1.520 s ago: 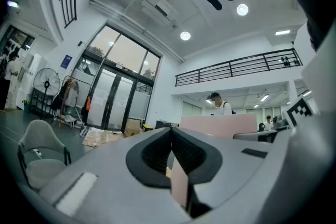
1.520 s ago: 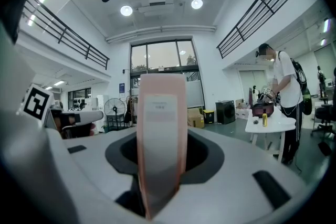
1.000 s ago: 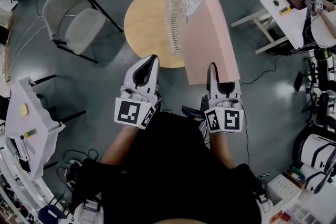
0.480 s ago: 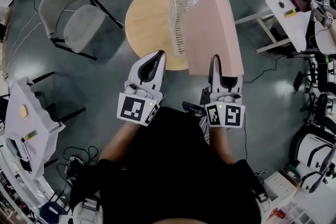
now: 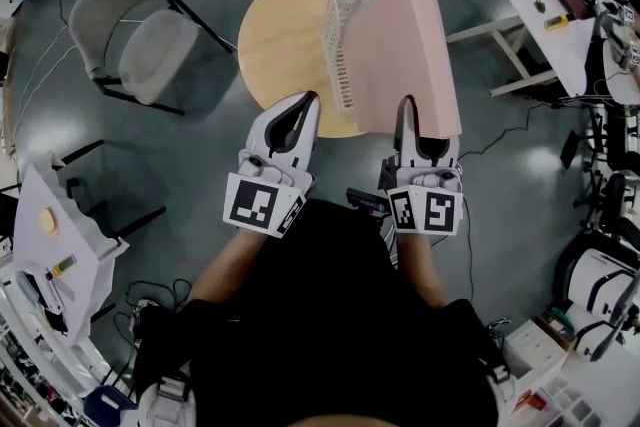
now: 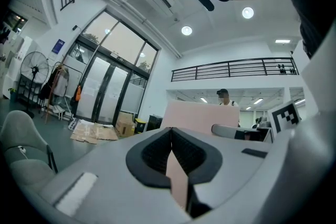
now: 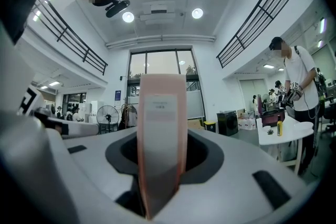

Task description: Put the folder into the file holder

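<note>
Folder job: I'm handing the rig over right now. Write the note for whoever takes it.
Right gripper: jaws clamped on the near edge of the pink folder, which is held in the air.
Left gripper: jaws together, holding nothing, near the folder's near-left corner.
File holder: white mesh, standing on the right side of the round table. The folder is just to its right, not in it.
Done: folder gripped and brought up to the holder.
Left: line the folder up over the holder's opening, lower it in, release.
</note>
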Demonstrator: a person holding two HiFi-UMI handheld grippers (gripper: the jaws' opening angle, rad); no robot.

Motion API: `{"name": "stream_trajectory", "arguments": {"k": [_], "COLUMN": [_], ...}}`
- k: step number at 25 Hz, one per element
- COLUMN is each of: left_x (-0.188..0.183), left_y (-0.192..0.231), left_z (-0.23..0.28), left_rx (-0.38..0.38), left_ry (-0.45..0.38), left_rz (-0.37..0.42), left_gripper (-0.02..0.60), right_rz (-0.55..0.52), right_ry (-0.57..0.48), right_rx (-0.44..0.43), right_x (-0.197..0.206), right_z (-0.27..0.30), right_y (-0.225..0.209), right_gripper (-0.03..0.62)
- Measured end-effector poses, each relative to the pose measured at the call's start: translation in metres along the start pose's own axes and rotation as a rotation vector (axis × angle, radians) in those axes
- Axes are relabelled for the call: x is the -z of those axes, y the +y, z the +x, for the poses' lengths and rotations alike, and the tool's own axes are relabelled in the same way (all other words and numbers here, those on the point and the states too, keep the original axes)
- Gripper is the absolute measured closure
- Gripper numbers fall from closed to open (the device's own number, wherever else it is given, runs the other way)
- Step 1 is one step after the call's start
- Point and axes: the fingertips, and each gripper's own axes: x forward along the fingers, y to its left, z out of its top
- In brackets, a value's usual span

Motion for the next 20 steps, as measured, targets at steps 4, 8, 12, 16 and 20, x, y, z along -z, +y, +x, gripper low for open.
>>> {"name": "stream_trajectory", "arguments": {"k": [4,8,12,16,20], "left_x": [0.003,0.003,0.004,0.003,0.004], "left_y": [0.003,0.007,0.011,0.014,0.019], "left_z": [0.006,0.010,0.015,0.018,0.025], "left_rx": [0.011,0.026,0.040,0.058,0.070], "left_ry": [0.004,0.006,0.014,0.019,0.021], "left_rz": [-0.007,-0.008,-0.006,-0.008,-0.008], "left_gripper": [0.576,0.577,0.577,0.576,0.577], "right_rz": [-0.018,-0.026,-0.031,-0.035,-0.040], "right_ry": [-0.011,-0.030,-0.033,-0.041,-0.045], "right_rx": [0.003,-0.003,-0.011,-0.019,-0.018], "right_x": [0.006,0.012,0.020,0.024,0.029], "right_z": [0.010,0.017,0.026,0.031,0.039], "right_y": [-0.001,0.000,0.003,0.009,0.009], "right_gripper": [0.456,0.456,0.456,0.456,0.456]}}
